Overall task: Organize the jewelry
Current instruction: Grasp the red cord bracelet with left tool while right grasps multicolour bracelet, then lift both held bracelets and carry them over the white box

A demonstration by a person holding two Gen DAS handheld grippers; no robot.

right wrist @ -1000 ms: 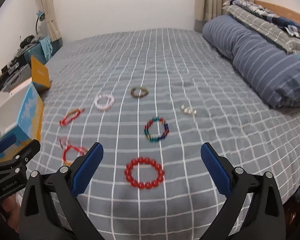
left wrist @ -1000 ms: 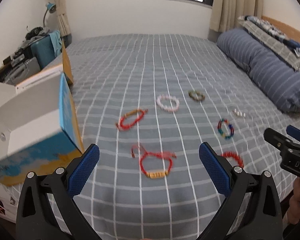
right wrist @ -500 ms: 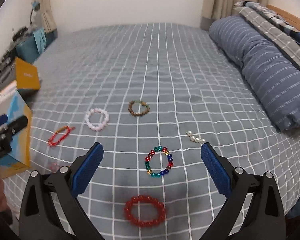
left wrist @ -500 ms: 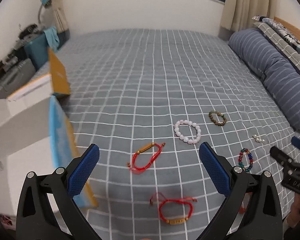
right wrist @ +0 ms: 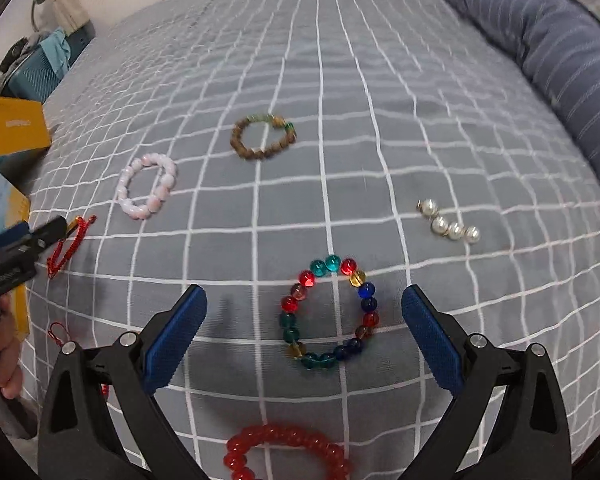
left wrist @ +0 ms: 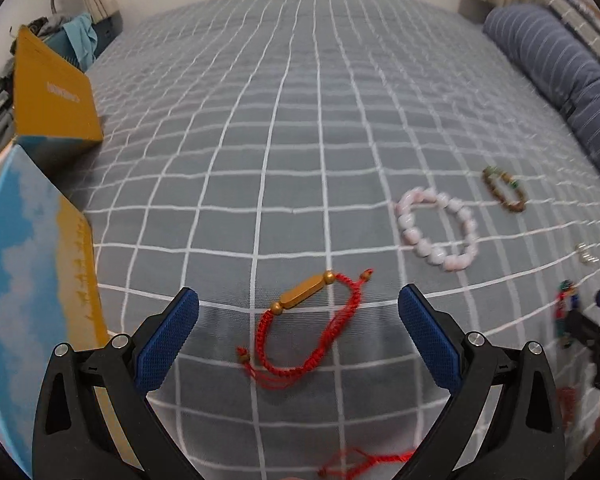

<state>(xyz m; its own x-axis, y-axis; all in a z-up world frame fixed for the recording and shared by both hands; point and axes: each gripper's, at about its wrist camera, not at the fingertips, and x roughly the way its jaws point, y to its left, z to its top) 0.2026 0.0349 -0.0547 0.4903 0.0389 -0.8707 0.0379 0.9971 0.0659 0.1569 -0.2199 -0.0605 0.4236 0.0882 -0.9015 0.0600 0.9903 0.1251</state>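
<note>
Bracelets lie scattered on a grey checked bed: the left claw, spread wide and holding nothing, frames a red cord bracelet with a gold bar, an open box to its left; the right claw, equally wide and empty, frames a multicoloured bead bracelet, with pink, brown, pearl and red bead pieces lying nearby
</note>
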